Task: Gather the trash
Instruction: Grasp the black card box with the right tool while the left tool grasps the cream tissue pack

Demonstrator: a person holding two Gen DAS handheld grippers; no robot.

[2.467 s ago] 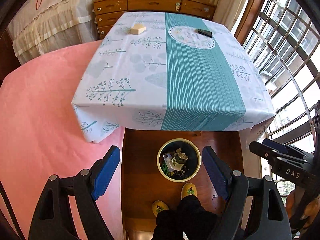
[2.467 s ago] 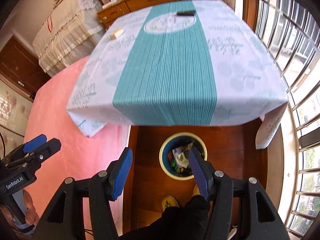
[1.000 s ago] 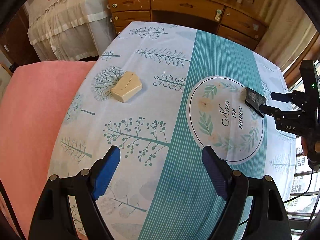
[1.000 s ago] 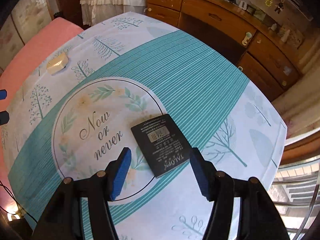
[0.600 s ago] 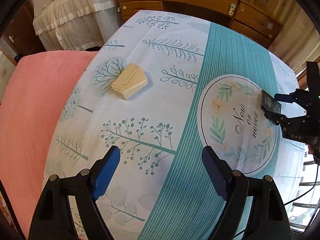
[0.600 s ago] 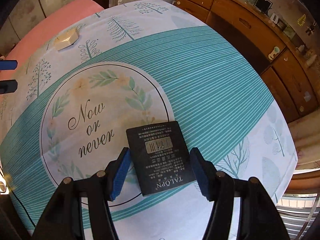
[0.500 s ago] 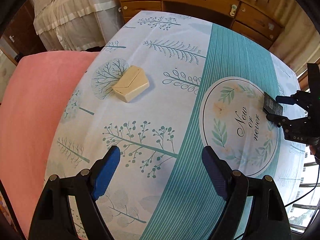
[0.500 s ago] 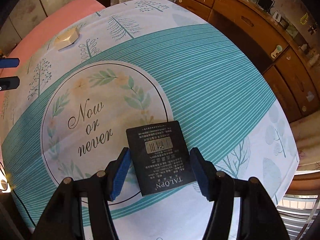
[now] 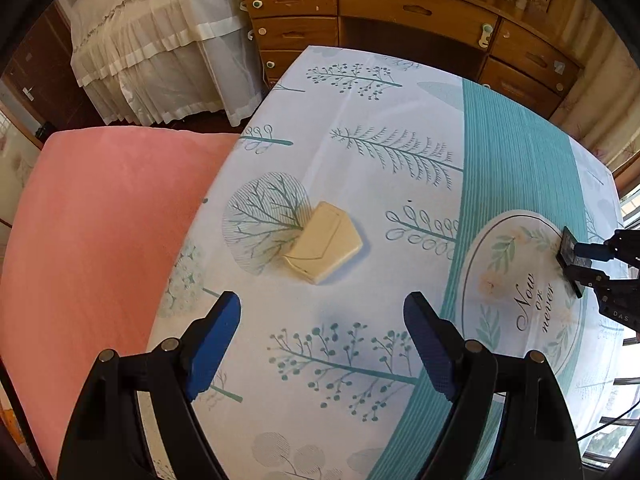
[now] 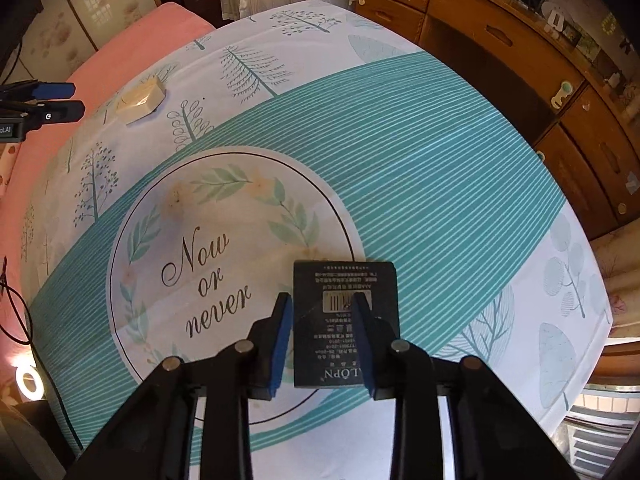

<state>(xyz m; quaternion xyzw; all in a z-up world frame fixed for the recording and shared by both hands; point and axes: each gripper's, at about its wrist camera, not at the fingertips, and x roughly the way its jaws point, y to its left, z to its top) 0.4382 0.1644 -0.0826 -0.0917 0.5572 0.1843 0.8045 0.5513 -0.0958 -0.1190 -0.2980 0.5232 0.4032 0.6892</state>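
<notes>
A black flat box (image 10: 346, 280) with a barcode label lies on the round "Now or never" print of the tablecloth (image 10: 400, 140). My right gripper (image 10: 322, 310) has its jaws closing on it, the left pad against the box's edge and the right finger across its face. From the left wrist view the black box (image 9: 566, 250) sits tilted in the right gripper (image 9: 588, 264). A beige folded carton (image 9: 324, 248) lies on a tree print. My left gripper (image 9: 322, 308) hangs open just short of it, nothing between its fingers.
A pink bed (image 9: 88, 240) borders the table on the left. A wooden dresser (image 9: 400, 20) stands beyond the far edge, and a white lace cover (image 9: 152, 48) sits beside it. Window bars (image 10: 592, 440) run along the right side.
The right jaws have narrowed onto the black box, which has turned square to the fingers. The left gripper has moved toward the beige carton, still open.
</notes>
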